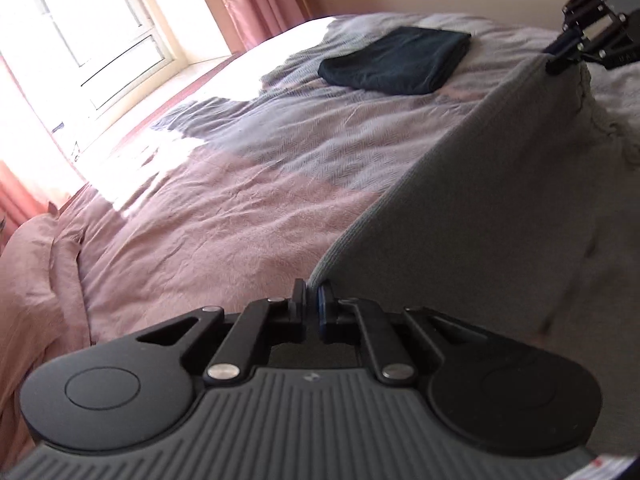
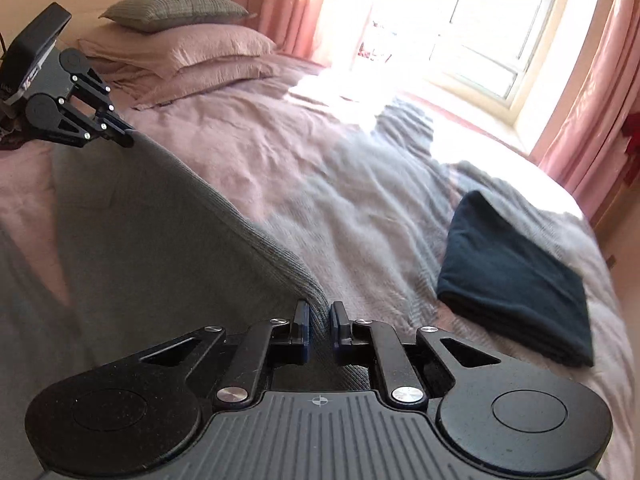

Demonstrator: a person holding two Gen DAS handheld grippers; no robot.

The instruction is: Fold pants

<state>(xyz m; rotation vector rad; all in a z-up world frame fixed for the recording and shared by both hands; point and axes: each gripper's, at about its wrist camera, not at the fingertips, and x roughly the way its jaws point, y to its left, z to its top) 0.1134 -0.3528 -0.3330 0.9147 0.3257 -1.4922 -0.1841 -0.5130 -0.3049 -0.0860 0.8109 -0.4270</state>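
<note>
The grey ribbed-knit pants (image 1: pixel 480 208) hang lifted above the pink quilted bed (image 1: pixel 208 216), stretched between the left gripper (image 1: pixel 313 300) and right gripper (image 2: pixel 319 322), each clamped on one end of the top edge. The thin pinch may slip, dropping fabric onto the folded dark-blue cloth (image 2: pixel 516 284) near the bed's window-side edge.

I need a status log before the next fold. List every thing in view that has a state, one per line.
Left gripper: shut on the grey pants' edge.
Right gripper: shut on the grey pants' edge.
Grey pants: lifted, stretched between both grippers, not yet folded.
Dark garment: folded, lying flat on the bed.
Pillows: stacked at the head of the bed.
Curtains: drawn open.
</note>
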